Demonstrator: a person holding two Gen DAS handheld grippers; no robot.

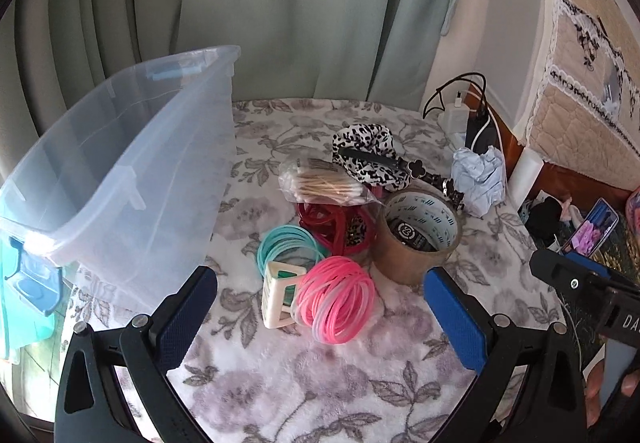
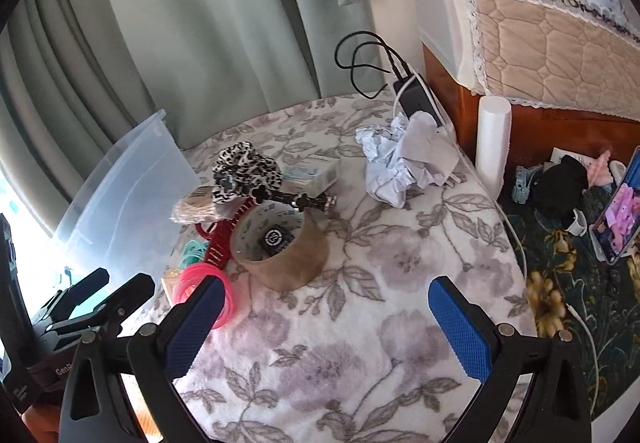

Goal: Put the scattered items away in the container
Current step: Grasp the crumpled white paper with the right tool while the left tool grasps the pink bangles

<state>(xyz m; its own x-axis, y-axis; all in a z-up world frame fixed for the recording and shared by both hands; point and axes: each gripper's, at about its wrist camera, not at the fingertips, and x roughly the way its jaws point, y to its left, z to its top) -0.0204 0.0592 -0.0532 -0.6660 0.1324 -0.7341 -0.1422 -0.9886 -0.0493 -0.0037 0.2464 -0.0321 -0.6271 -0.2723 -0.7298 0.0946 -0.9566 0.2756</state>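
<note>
Container: one translucent plastic bin (image 1: 120, 163), tilted, nothing visible inside, at the left of the fleecy floral bench (image 1: 320, 383).
Items: pink bangle stack (image 1: 336, 299), teal bangle stack (image 1: 286, 243), brown tape roll (image 1: 416, 239), crumpled paper (image 1: 480, 179), clustered beside the bin.
Left claw (image 1: 320, 307): wide, empty.
Right claw (image 2: 324, 327): wide, empty.

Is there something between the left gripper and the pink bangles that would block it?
Nothing visible blocks it. The left gripper is open, and the pink bangles lie on the floral cloth directly ahead between its fingers. A cream hair claw touches the bangles' left side.
</note>
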